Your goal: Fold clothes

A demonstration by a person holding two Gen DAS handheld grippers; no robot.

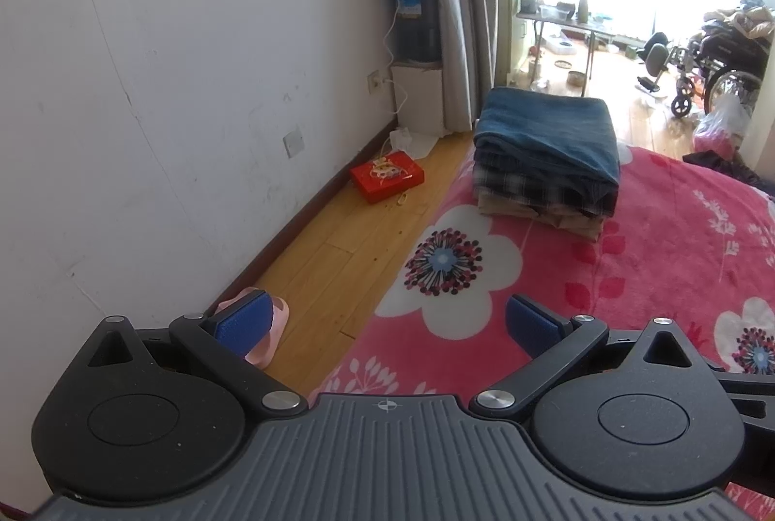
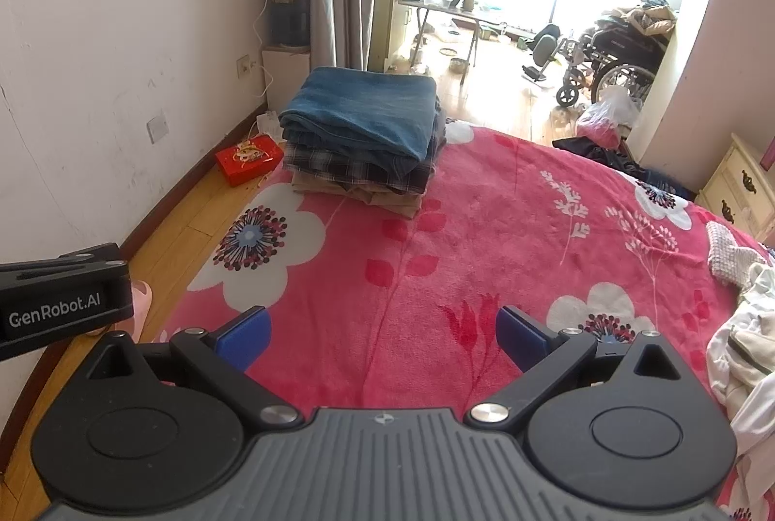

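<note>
A stack of folded clothes [image 1: 547,152], blue on top, then plaid and tan, sits at the far left corner of the bed with a pink floral blanket [image 1: 654,259]; the stack also shows in the right wrist view [image 2: 361,133]. My left gripper [image 1: 387,324] is open and empty over the bed's left edge. My right gripper [image 2: 382,339] is open and empty above the blanket [image 2: 484,240]. Unfolded pale clothes [image 2: 741,327] lie at the right edge of the bed. The left gripper's body [image 2: 63,303] shows at the left.
A red box [image 1: 386,175] lies on the wooden floor by the white wall. A pink slipper [image 1: 271,327] lies below the left gripper. A dark garment [image 2: 600,150] lies at the bed's far edge. A wheelchair [image 2: 610,55] stands beyond. A cream nightstand [image 2: 736,186] stands right.
</note>
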